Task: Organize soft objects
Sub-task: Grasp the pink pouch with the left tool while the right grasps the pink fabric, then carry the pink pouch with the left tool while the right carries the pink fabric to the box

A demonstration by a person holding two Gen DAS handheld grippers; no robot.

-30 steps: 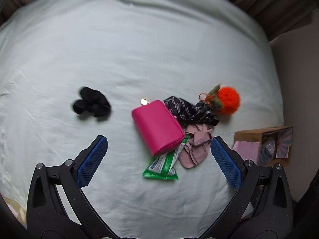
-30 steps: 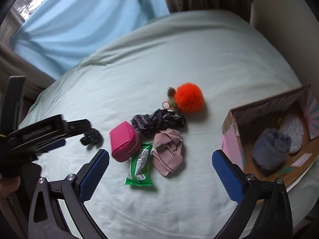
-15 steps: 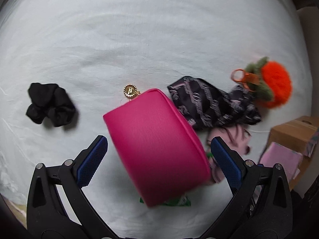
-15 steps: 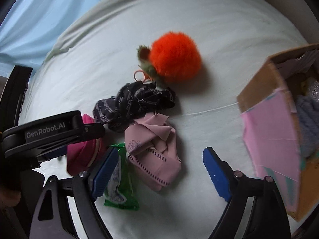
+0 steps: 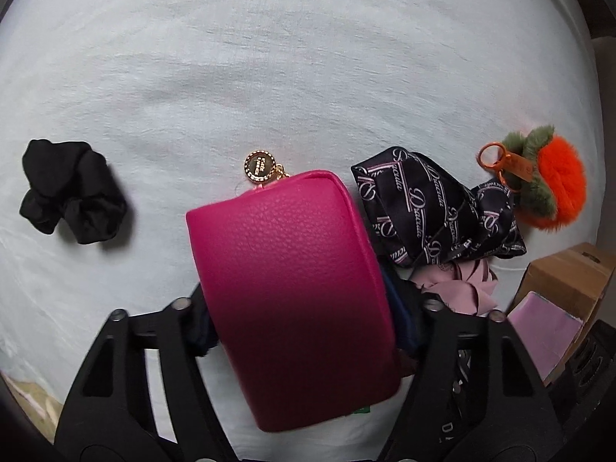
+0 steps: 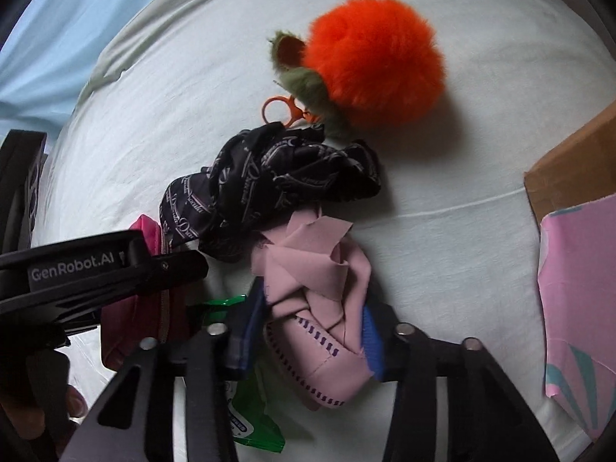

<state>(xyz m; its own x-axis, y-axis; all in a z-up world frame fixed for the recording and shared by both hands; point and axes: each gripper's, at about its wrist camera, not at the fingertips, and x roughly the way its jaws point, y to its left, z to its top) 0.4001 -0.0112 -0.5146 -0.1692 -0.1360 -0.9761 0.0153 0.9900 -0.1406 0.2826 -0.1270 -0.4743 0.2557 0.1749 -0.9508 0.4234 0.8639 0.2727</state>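
Counting one apiece: pouch point(image 5: 292, 292), pink cloth point(image 6: 315, 288), scrunchie point(image 5: 73, 192), pompom point(image 5: 558, 188).

One pink zip pouch point(image 5: 292, 292) is counted at the lower centre of the left wrist view, one black scrunchie point(image 5: 71, 190) at mid left, one black printed scarf point(image 5: 435, 215) right of centre, and one orange pompom keychain point(image 5: 554, 186) at far right. In the right wrist view, one pink cloth piece point(image 6: 319, 292) and one green wipes pack point(image 6: 250, 415) are counted at the bottom, and one cardboard box point(image 6: 569, 169) at the right edge.
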